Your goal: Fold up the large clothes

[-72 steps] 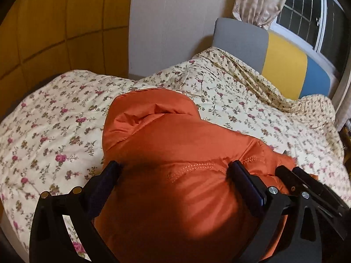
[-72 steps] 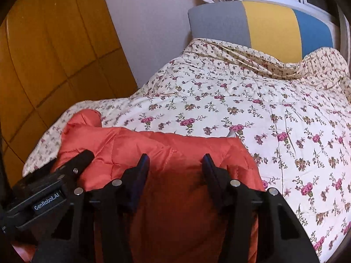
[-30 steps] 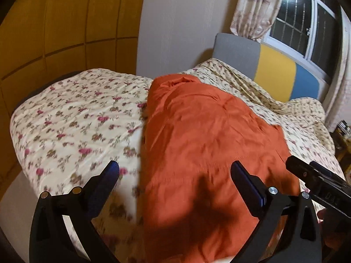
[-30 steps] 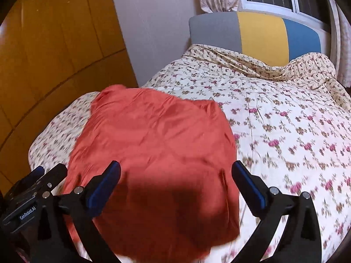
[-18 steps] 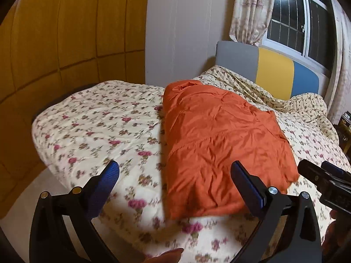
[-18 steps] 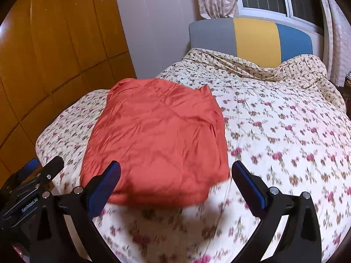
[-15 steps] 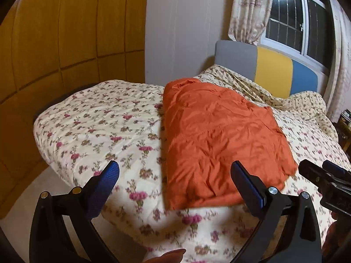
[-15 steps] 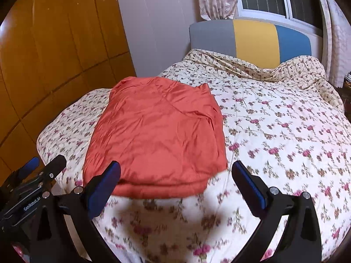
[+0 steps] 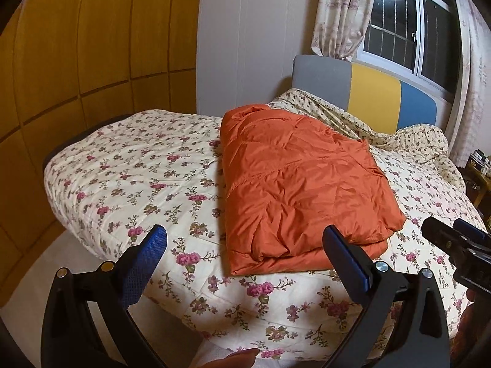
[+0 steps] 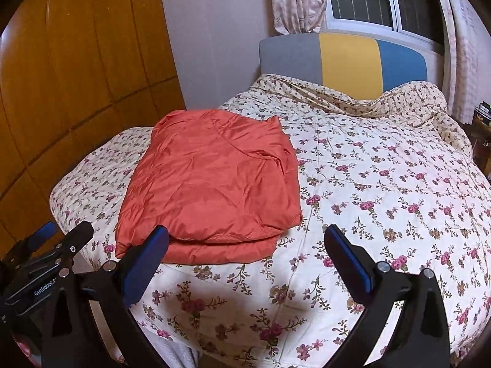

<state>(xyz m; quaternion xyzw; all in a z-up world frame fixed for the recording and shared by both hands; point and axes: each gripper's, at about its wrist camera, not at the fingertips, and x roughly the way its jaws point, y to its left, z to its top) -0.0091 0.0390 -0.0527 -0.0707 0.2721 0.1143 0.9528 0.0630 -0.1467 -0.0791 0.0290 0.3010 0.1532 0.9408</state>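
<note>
An orange puffy jacket (image 9: 300, 181) lies folded into a thick rectangle on the floral bedspread (image 9: 138, 171), near the bed's foot. The same orange jacket (image 10: 211, 181) fills the left half of the bed in the right wrist view. My left gripper (image 9: 244, 240) is open and empty, held back from the jacket's near edge. My right gripper (image 10: 245, 240) is also open and empty, just short of the jacket's front corner. The left tool's tip (image 10: 58, 245) shows at the right wrist view's lower left, and the right tool's tip (image 9: 454, 236) at the left wrist view's right edge.
The floral bedspread (image 10: 383, 190) spreads bare to the right of the jacket. A grey, yellow and blue headboard (image 10: 343, 58) stands under a curtained window (image 9: 396, 30). Wooden wall panels (image 9: 76, 46) run along the left. A person's fingertip (image 9: 233, 358) shows at the bottom.
Both grippers let go of the jacket and opened wide, then drew back from it toward the foot of the bed. The jacket now rests folded flat.
</note>
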